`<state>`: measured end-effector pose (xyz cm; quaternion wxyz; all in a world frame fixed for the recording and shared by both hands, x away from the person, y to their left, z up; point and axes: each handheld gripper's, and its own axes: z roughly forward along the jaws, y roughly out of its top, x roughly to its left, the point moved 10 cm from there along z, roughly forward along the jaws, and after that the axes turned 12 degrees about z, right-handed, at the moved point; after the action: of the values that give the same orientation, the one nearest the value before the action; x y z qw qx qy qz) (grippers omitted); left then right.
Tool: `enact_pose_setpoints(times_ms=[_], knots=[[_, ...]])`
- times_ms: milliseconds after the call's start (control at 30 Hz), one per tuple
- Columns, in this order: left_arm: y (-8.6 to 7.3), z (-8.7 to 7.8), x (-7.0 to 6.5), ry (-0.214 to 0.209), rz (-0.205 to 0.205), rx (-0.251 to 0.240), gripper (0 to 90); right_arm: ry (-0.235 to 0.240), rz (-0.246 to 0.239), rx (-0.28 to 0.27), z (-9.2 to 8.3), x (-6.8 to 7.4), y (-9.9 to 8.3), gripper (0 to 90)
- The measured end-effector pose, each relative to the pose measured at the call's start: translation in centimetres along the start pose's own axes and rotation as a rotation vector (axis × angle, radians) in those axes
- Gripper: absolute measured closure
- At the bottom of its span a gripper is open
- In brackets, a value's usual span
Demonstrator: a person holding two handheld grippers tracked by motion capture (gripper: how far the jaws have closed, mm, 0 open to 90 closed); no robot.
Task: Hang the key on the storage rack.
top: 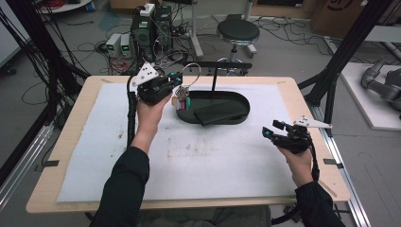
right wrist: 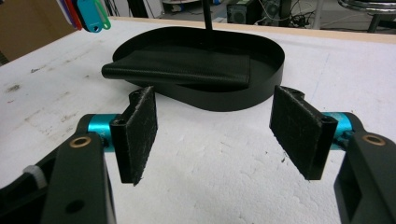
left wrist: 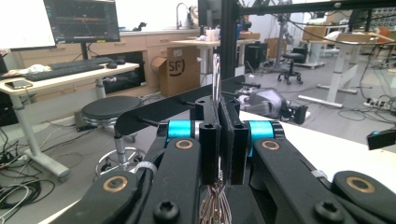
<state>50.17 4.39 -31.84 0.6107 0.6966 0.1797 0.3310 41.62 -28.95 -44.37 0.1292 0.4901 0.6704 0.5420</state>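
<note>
My left gripper [top: 178, 86] [left wrist: 219, 135] is shut on a metal key ring [top: 191, 71] [left wrist: 216, 74], held above the left end of a black oval tray [top: 241, 101]. Keys and coloured tags [top: 182, 101] hang from the ring below the jaws, and the tags [right wrist: 91, 14] also appear at the top left of the right gripper view. A black wallet [top: 220, 112] [right wrist: 182, 70] lies in the tray [right wrist: 261, 88]. A thin post [top: 213, 80] rises from the tray to a black bar with pegs [top: 222, 65] [left wrist: 177, 105]. My right gripper [top: 272, 129] [right wrist: 215, 135] is open over the white mat, right of the tray, with nothing between its pads.
A white mat [top: 198, 156] covers the wooden table [top: 302, 118]. Beyond the far edge stand a round stool [top: 238, 32], computer boxes [top: 151, 28] and loose cables on the floor. A black frame post [top: 347, 52] rises at the right.
</note>
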Motion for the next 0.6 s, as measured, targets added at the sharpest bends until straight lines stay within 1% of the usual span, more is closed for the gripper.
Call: enact_pose_setpoints(times_ms=[67,233,300,467,500,533,600], knots=[[0.0,0.3,0.1,0.001,0.002,0.007,86.8,0.000,-0.001,0.001,0.0,0.0,0.0,32.8],[0.1,1.2,0.2,0.000,-0.006,0.006,86.7,0.001,-0.001,0.000,0.0,0.0,0.0,33.0],[-0.1,1.6,0.2,0.000,-0.007,0.014,86.7,0.002,0.003,-0.002,-0.1,0.0,0.0,33.0],[-1.0,2.3,0.3,0.008,-0.024,0.035,86.7,0.003,0.002,-0.004,-0.1,0.0,0.1,33.1],[-1.3,2.4,0.4,0.011,-0.029,0.041,86.7,0.002,0.002,-0.004,-0.1,0.0,0.1,33.1],[-1.7,2.7,0.6,0.017,-0.044,0.046,86.7,0.003,0.002,-0.004,-0.1,0.0,0.1,33.1],[-1.9,2.8,0.7,0.018,-0.051,0.046,86.7,0.004,0.001,-0.005,-0.1,0.0,0.1,33.1]])
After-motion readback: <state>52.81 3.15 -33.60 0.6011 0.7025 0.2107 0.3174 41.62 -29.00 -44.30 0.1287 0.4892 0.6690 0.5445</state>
